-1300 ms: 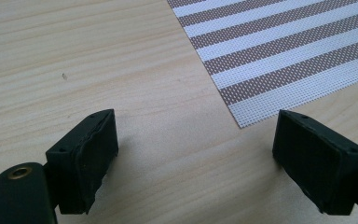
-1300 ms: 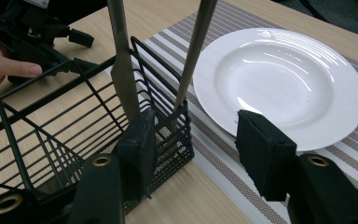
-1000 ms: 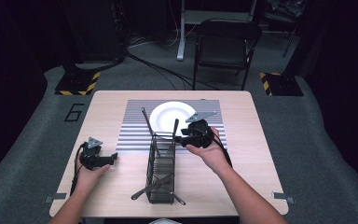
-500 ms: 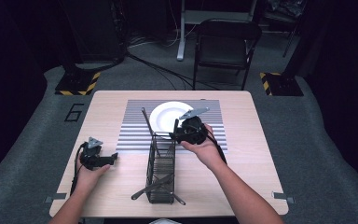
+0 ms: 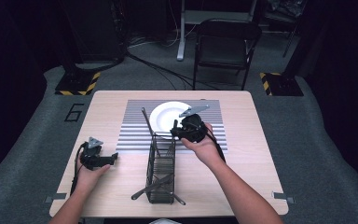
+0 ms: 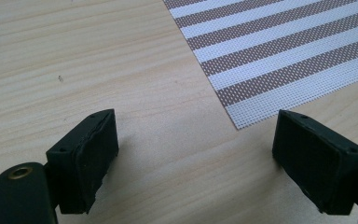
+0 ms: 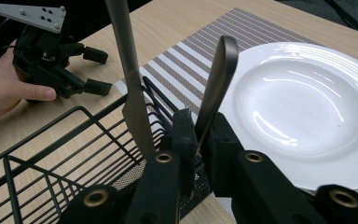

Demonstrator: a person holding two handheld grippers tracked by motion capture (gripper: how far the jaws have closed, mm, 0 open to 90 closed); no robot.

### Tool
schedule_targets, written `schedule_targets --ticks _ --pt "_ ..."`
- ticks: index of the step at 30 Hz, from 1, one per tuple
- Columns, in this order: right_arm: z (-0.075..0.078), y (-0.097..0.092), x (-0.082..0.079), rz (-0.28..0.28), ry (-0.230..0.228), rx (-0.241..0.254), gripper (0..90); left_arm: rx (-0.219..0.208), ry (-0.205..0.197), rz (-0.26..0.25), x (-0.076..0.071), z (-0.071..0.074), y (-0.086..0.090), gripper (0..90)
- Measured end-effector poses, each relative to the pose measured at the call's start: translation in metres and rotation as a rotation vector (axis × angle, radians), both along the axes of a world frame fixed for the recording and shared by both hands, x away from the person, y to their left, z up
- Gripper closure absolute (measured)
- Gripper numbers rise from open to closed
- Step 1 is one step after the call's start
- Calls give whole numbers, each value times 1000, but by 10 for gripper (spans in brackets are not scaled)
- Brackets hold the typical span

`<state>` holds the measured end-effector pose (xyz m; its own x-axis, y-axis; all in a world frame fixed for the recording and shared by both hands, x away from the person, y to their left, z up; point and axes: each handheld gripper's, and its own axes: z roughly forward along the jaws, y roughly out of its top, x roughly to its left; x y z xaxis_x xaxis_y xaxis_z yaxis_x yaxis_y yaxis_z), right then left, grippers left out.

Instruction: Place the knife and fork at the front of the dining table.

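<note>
Presently, at the left, we find the left gripper (image 5: 113,157) resting on the surface (image 5: 107,107), fingers wide apart and empty, beside the striped placemat (image 6: 279,51). Centre, the black wire caddy (image 5: 161,170) holds dark utensils. Rightward, the right gripper (image 7: 200,140) has its fingers clamped on a dark utensil handle (image 7: 218,79) at the caddy's far end, beside the white plate (image 7: 307,107). We advise lifting straight upward, clearing the neighbouring utensil (image 7: 130,74).
</note>
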<state>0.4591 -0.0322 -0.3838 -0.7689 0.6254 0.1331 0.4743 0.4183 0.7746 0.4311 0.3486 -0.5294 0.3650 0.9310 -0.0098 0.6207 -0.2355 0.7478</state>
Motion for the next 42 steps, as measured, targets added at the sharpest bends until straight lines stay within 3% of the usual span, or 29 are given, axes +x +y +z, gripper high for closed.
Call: schedule_targets --ticks 2,11,19,21,26,33,35,42 --pt "1 3 -5 13 -28 -22 838 0 0 0 0 0 0 142" --pt "-7 17 -12 52 -52 -72 855 0 0 0 0 0 0 142" --pt "-17 26 -14 73 -46 -129 858 0 0 0 0 0 0 142" --pt "-19 28 -16 60 -26 -132 858 0 0 0 0 0 0 142" --pt "-21 29 -15 62 -31 -141 863 0 0 0 0 0 0 142" --pt "-18 28 -12 58 -22 -142 869 0 0 0 0 0 0 142" --pt "-13 27 -13 60 -9 -120 869 0 0 0 0 0 0 142" --pt "6 25 -16 76 -9 -112 869 0 0 0 0 0 0 142"
